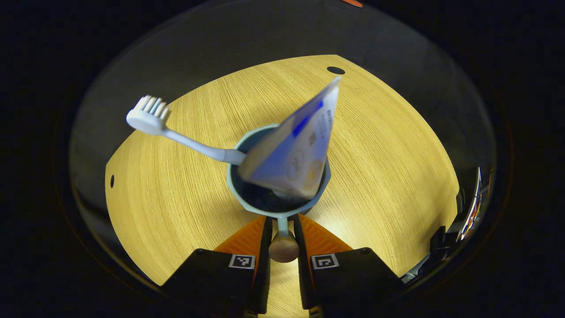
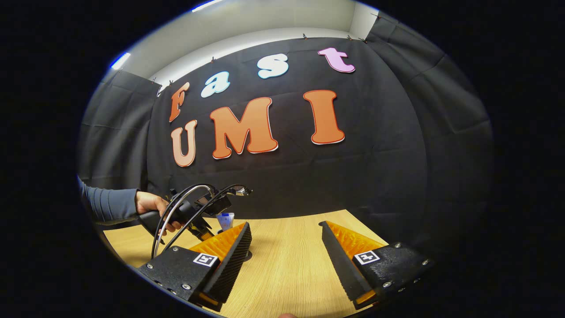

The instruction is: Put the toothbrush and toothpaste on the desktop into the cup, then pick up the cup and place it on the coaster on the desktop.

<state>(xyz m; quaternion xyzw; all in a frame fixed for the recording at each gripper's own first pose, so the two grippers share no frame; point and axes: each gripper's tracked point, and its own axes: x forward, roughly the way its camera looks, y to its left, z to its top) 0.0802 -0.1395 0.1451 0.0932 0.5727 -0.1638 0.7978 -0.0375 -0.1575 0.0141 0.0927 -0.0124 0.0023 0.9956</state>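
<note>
We look down on a pale wood-grain worktop (image 1: 176,185) ringed by dark booth cloth, with 2 small dark holes in its surface, 1 near the far edge (image 1: 336,70) and 1 near the left edge (image 1: 112,181).

In the left gripper view the cup (image 1: 235,181) sits in the middle of the picture, a blue-grey mug with a dark inside, seen from above. Its handle (image 1: 283,245) has a thin stem ending in a rounded wooden knob and points toward the camera. The left hand-held gripper (image 1: 283,229) is narrowed around that handle, 1 finger on each side, both pressing on the stem.

The toothbrush (image 1: 174,130) is white, its handle dropping into the cup and its bristled head leaning out over the rim to the left. The toothpaste (image 1: 293,148) is a flattened tube, white with blue bands and a yellow round mark, standing tilted in the cup with its crimped end up. Its printing is too blurred for us to read.

In the right gripper view the right hand-held gripper (image 2: 286,247) hangs above bare worktop with its 2 fingers wide apart and nothing between them. Farther off to the left, a hand (image 2: 152,207) in a grey sleeve (image 2: 108,204) grips the other tool, with black cables looping over it.
</note>
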